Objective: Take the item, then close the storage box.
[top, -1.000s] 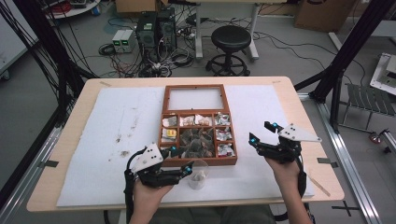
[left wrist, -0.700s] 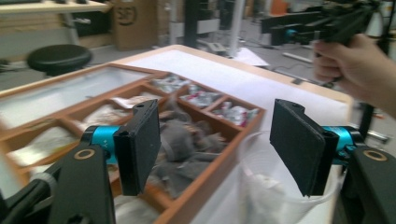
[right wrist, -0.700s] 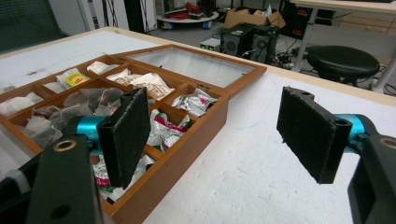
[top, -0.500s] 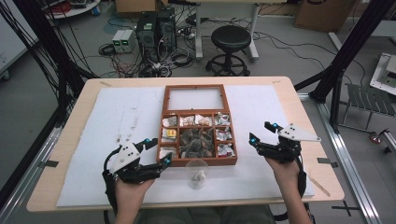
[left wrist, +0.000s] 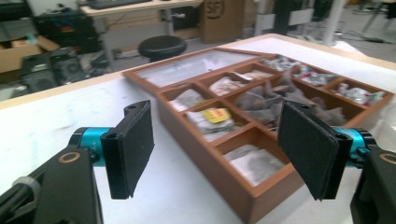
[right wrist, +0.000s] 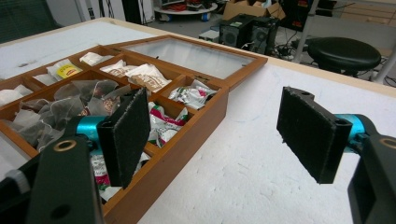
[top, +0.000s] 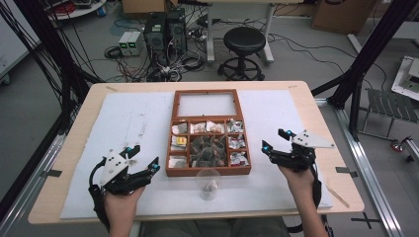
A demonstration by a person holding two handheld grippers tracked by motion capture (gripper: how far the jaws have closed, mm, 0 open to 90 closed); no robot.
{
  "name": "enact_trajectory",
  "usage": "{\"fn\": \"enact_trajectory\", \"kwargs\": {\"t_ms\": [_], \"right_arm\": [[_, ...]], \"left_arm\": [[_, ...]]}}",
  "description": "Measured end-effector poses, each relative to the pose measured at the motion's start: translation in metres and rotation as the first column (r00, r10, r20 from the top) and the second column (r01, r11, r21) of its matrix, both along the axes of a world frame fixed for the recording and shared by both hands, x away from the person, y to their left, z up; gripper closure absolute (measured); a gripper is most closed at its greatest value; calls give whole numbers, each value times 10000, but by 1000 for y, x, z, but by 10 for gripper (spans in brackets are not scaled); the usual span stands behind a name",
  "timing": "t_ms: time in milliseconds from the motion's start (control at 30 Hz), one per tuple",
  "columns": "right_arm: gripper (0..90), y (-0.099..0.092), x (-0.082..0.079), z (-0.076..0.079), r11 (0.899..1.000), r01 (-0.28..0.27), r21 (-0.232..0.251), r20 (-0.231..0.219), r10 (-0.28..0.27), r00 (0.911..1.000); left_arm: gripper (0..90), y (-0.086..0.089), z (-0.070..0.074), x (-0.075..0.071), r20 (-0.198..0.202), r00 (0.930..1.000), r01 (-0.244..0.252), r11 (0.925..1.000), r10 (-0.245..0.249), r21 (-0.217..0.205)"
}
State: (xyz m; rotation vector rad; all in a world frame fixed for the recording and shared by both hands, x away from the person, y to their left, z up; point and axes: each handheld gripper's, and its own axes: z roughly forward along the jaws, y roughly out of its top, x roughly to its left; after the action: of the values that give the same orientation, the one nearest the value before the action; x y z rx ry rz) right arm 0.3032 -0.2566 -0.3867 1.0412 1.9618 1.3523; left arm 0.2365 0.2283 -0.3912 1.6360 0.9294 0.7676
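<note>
Table: a light wooden tabletop point(top: 79, 118) under a white foam sheet point(top: 133, 123) that covers most of it.
Box: a brown wooden tea box point(top: 209, 170) with a glazed lid folded back flat lies at the middle of the sheet, its compartments holding tea bags; the large middle compartment carries a heap of grey pyramid bags point(top: 207, 150), the right-hand column white sachets printed red and green point(right wrist: 161, 119), and one left compartment a bag with a yellow label point(left wrist: 215, 115).
Left gripper: the black left gripper point(top: 143, 160), held in the person's left hand, sits over the sheet near the box's near-left corner, well apart from the cup. Its jaws have just been opening and stand wide with nothing between the pads point(left wrist: 133, 147).
Right gripper: the black right gripper point(top: 273, 140), topped by a grey plate, hovers over the sheet just right of the box. Its jaws are wide apart and empty.
Cup: a small clear plastic cup point(top: 208, 183) stands upright just in front of the box, between the two hands; something dark lies inside, probably a tea bag, though it is too small to tell.
</note>
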Motion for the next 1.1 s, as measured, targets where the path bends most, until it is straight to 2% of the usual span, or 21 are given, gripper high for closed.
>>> {"fn": "enact_trajectory", "kwargs": {"t_ms": [167, 333, 500, 667, 767, 867, 933, 1033, 1100], "right_arm": [[264, 1, 1, 0, 10000, -28, -12, -32, 28, 10000], [264, 2, 1, 0, 10000, -34, -24, -5, 34, 10000], [264, 3, 1, 0, 10000, -76, -7, -51, 76, 10000], [264, 2, 5, -1, 10000, -53, -61, -103, 52, 9999], [264, 4, 9, 0, 9999, -101, -129, -246, 98, 9996], [264, 7, 16, 2, 9997, -34, -248, -212, 29, 9998], [263, 10, 22, 4, 9994, -20, -331, -340, 9, 9994], [263, 14, 34, 9, 9986, -121, -513, -448, 98, 9989], [263, 16, 44, 14, 9992, -223, -335, -586, 203, 9981]], "left_arm": [[270, 11, 0, -2, -40, 9994, -340, 9993, 339, -167], [270, 11, 0, -5, 44, 9992, -389, 9990, 390, -197], [270, 10, 0, -3, -24, 9998, -182, 9995, 182, -249], [270, 10, 2, 6, -240, 9996, 130, 9983, -144, -574], [270, 10, 5, 17, -349, 9989, 286, 9966, -313, -775], [270, 8, 10, 34, -638, 9967, 444, 9949, -503, -902], [270, 6, 12, 48, -784, 9946, 603, 9939, -676, -927], [258, 4, 15, 69, -1089, 9874, 1009, 9868, -1149, -1264], [248, 2, 17, 82, -1142, 9880, 887, 9876, -1037, -1297]]}}
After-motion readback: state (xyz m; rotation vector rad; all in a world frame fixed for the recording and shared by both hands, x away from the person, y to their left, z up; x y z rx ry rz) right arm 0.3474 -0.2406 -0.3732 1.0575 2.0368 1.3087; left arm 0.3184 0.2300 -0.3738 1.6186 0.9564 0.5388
